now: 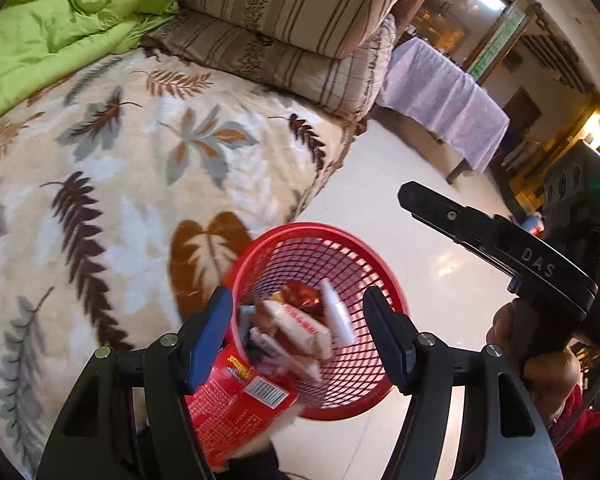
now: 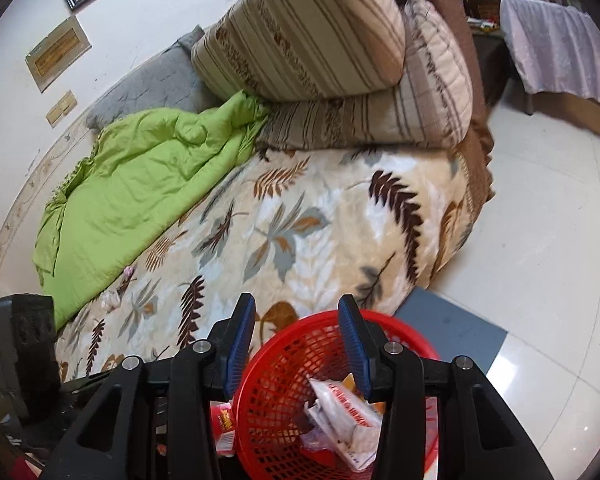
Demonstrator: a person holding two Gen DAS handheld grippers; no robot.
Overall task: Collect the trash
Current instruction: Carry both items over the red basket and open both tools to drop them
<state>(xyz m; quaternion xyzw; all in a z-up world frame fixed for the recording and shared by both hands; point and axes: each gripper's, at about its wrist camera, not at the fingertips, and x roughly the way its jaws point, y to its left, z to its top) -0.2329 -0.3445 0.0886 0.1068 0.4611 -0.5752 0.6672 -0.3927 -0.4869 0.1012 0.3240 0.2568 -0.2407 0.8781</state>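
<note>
Beside a leaf-print bed (image 2: 300, 216), a red mesh basket (image 1: 355, 360) of wrappers sits on pale tiles. Both claws, left (image 1: 300, 340) and right (image 2: 298, 344), gape above it, a red packet (image 1: 236, 400) loose against the left claw's finger. Only the right view shows small scraps (image 2: 114, 294) on the bed.

A bed (image 2: 319, 216) is covered by a cream blanket (image 1: 140, 184) printed with brown and grey leaves. A green quilt (image 2: 140, 168) is bunched along the wall side, just beside two striped pillows (image 2: 319, 32) stacked at the head, with a grey pillow (image 2: 148, 80) behind. A desk draped in lilac cloth (image 1: 443, 100) is seen across the pale tiled floor (image 2: 547, 240). Framed pictures (image 2: 56, 52) are hung on the wall.
</note>
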